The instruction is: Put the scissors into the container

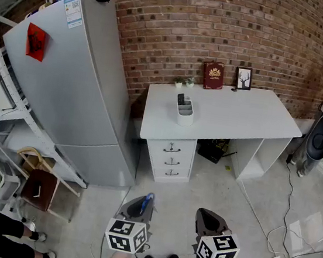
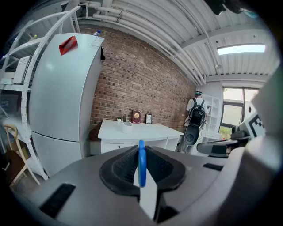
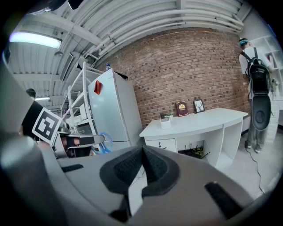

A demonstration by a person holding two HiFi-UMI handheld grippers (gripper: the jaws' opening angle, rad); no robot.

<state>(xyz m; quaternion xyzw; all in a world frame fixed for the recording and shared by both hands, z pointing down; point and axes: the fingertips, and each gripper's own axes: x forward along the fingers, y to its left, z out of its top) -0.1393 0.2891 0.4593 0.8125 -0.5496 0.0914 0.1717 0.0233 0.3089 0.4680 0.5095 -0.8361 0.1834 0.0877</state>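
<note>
L gripper (image 2: pixel 141 149) clamped on scissors (image 2: pixel 141 164), blue handle edge-on btwn pads, poking fwd. R gripper (image 3: pixel 142 152) closed, nothing in it. Both low over floor (image 1: pixel 201 187). Target container (image 1: pixel 184 112) well ahead, slightly right of L, on left part of white desk (image 1: pixel 251 117). L is nearer and does the drop.

White tabletop (image 1: pixel 239 118) carrying a white container (image 1: pixel 184 112) toward its left, with small plant (image 1: pixel 182 82), red book (image 1: pixel 213 75) and framed picture (image 1: pixel 243 78) along the back edge.
</note>
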